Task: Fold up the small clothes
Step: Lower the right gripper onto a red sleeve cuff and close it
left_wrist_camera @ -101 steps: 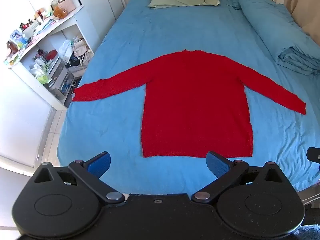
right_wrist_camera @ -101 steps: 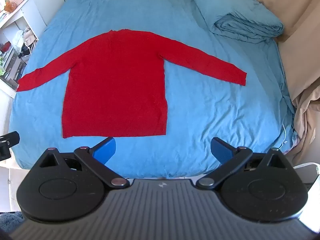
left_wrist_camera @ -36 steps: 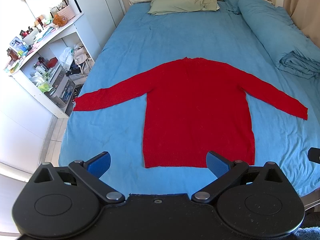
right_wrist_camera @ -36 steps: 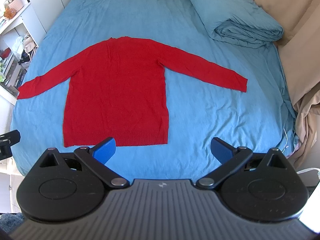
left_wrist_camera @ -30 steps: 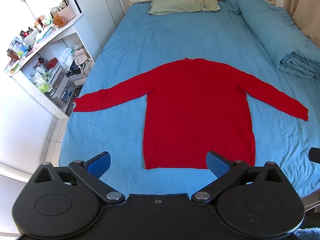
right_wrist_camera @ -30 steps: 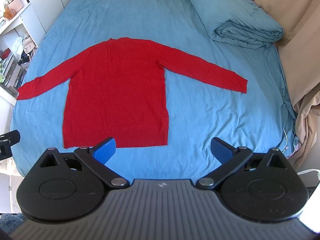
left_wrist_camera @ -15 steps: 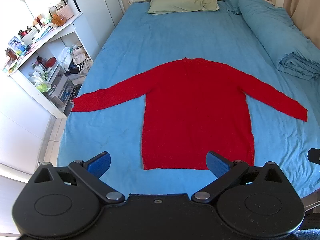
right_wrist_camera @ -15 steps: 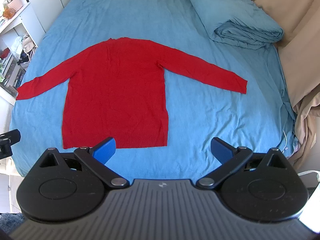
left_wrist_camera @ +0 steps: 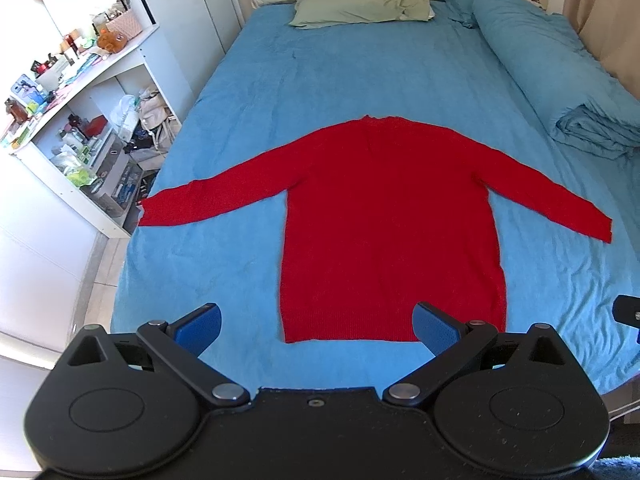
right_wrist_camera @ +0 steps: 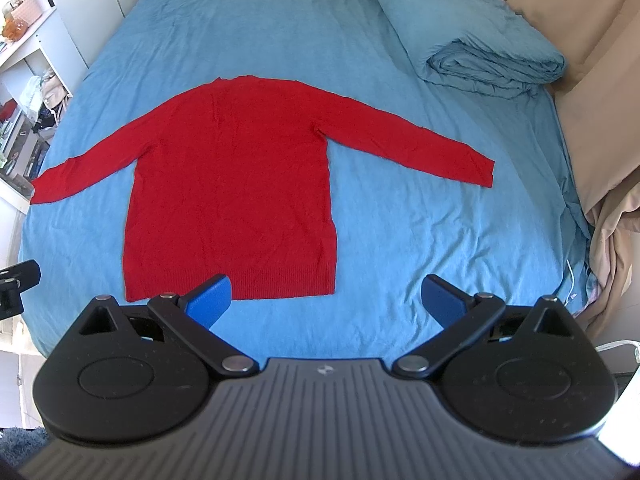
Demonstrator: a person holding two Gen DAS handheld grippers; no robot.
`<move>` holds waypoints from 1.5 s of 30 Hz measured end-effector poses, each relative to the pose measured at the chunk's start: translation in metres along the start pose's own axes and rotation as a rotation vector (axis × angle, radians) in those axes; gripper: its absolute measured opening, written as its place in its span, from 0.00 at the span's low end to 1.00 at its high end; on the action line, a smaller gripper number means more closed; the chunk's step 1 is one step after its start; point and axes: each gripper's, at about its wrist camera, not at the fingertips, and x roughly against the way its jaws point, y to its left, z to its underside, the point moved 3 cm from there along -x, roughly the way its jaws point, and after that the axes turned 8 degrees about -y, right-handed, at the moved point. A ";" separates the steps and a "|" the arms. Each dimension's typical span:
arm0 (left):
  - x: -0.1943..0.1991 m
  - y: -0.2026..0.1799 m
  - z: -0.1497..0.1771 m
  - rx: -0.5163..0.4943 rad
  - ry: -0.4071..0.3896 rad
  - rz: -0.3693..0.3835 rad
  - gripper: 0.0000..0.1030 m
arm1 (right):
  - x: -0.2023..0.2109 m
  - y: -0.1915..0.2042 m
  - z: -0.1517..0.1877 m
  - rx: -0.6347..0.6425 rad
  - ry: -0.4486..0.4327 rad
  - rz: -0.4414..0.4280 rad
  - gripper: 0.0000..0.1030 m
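red sweater [left_wrist_camera: 390, 220] is lying flat on the blue bed sheet [left_wrist_camera: 360, 80], sleeves spread | left gripper [left_wrist_camera: 318, 330] is hovering, fingers wide, holding nothing | right gripper [right_wrist_camera: 326, 298] is hovering likewise, wide

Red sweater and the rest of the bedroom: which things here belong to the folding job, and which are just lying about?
Part of the job:
- red sweater, spread flat with both sleeves out
- left gripper, open, empty
- right gripper, open, empty
- bed, the work surface

Just lying about:
- green pillow
- rolled blue duvet
- cluttered white shelf
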 end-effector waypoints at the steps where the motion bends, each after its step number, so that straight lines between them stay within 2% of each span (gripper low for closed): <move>1: 0.000 0.001 -0.002 -0.004 0.002 0.007 1.00 | 0.000 0.000 -0.001 -0.006 0.001 0.000 1.00; 6: -0.011 0.006 -0.027 -0.013 -0.001 0.050 1.00 | -0.002 -0.012 -0.006 -0.080 0.007 0.007 1.00; 9: -0.027 0.002 -0.052 -0.030 -0.018 0.104 1.00 | -0.007 -0.027 -0.018 -0.151 -0.013 0.051 1.00; 12: -0.048 -0.010 -0.080 -0.064 -0.061 0.124 1.00 | -0.017 -0.050 -0.032 -0.206 -0.039 0.100 1.00; 16: -0.092 -0.041 -0.118 -0.072 -0.090 0.131 1.00 | -0.050 -0.095 -0.053 -0.283 -0.081 0.115 1.00; 20: -0.152 -0.088 -0.149 -0.052 -0.133 0.154 1.00 | -0.112 -0.141 -0.072 -0.299 -0.109 0.156 1.00; 23: -0.198 -0.123 -0.167 -0.027 -0.131 0.171 1.00 | -0.172 -0.180 -0.082 -0.325 -0.120 0.175 1.00; 27: -0.266 -0.169 -0.182 -0.017 -0.129 0.127 1.00 | -0.256 -0.235 -0.086 -0.382 -0.110 0.195 1.00; 32: -0.357 -0.215 -0.187 0.008 -0.086 0.115 1.00 | -0.349 -0.290 -0.073 -0.467 -0.069 0.212 1.00; 36: -0.417 -0.240 -0.185 0.022 -0.068 0.103 1.00 | -0.415 -0.325 -0.055 -0.511 -0.039 0.240 0.93; 39: -0.454 -0.255 -0.181 0.025 -0.054 0.105 1.00 | -0.448 -0.344 -0.040 -0.557 -0.028 0.263 0.88; 42: -0.485 -0.268 -0.179 0.005 -0.035 0.100 0.99 | -0.471 -0.358 -0.027 -0.616 -0.014 0.283 0.88; 44: -0.503 -0.276 -0.177 -0.001 -0.021 0.097 0.98 | -0.483 -0.364 -0.019 -0.652 -0.018 0.279 0.83; 45: -0.510 -0.278 -0.176 -0.005 -0.018 0.100 0.98 | -0.486 -0.366 -0.017 -0.670 -0.026 0.269 0.76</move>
